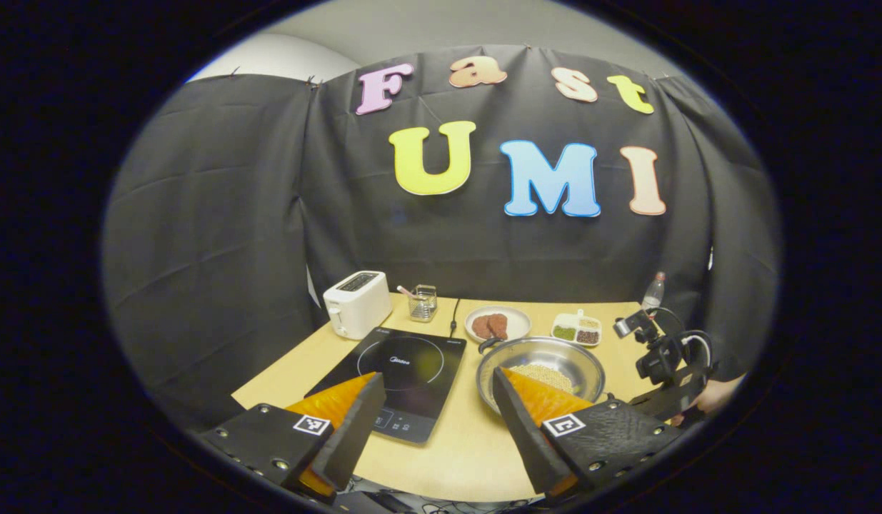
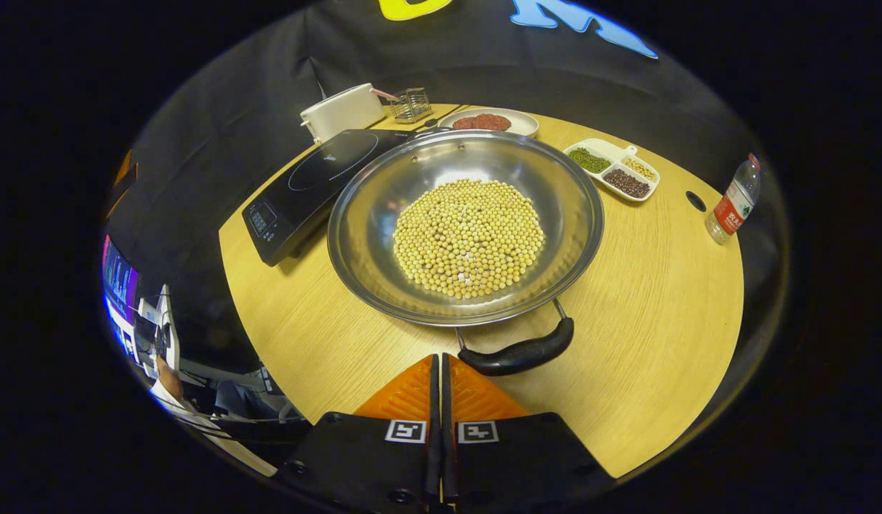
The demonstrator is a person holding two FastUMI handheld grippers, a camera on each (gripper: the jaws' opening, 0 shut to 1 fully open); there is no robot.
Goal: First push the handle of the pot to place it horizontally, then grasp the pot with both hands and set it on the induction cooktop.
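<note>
The steel pot (image 2: 465,228), its bottom covered with a layer of soybeans (image 2: 469,237), sits on the wooden bench (image 2: 648,321) just to the right of the induction cooktop (image 2: 319,182), its rim touching or overlapping the cooktop's near corner. The right gripper (image 2: 441,378) has its jaws pressed together with nothing between them, their tips just beside the near end of the black handle (image 2: 523,353), which lies slightly slanted at the pot's front edge. The left gripper (image 1: 437,414) hangs higher and farther back, jaws spread wide and empty, cooktop and pot both ahead of it. My guess is the handle push is the step in hand. The risk lies in the push itself — closed tips on a rounded handle could slide off, or shove the whole pot sideways into the cooktop instead of swinging it. A jolt could also scatter beans over the rim, and the later two-handed lift will tip them if one side rises first.
</note>
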